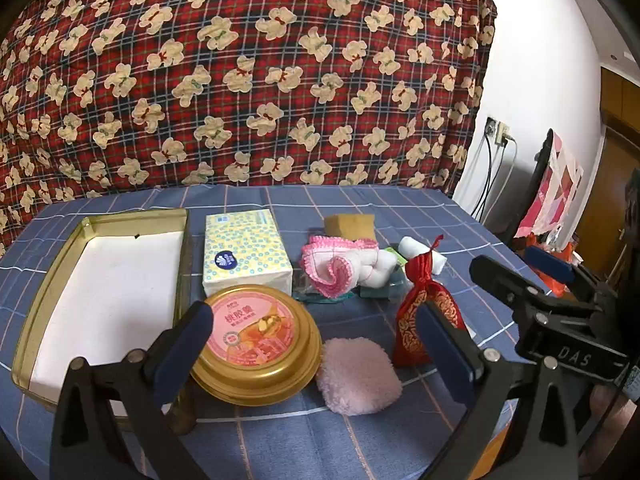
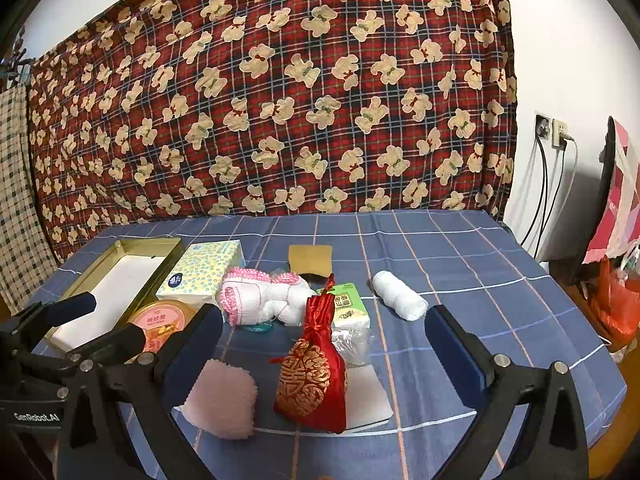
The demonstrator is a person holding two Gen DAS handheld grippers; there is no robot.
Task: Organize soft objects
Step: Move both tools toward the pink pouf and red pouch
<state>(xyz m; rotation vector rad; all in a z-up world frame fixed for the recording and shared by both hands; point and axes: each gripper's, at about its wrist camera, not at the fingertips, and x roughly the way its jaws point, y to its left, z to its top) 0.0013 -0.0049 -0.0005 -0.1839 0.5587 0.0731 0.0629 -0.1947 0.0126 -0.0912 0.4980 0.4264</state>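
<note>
Both the left gripper (image 1: 316, 344) and the right gripper (image 2: 324, 348) hang wide and empty. The red pouch (image 2: 310, 376) stands just ahead between the right fingers; best close low on its body. The gold tin (image 1: 100, 300) waits far left.

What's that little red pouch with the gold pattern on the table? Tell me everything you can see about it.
The red pouch is a small drawstring bag of shiny satin-like cloth, woven with a gold ornamental pattern on its bulging body. Its neck is cinched by a red cord, and the gathered top flares upward. It looks filled and leans slightly, resting on the blue checked tablecloth and partly on a flat white pad. A fluffy pink pad lies apart to its left. Neither gripper touches it.
</note>
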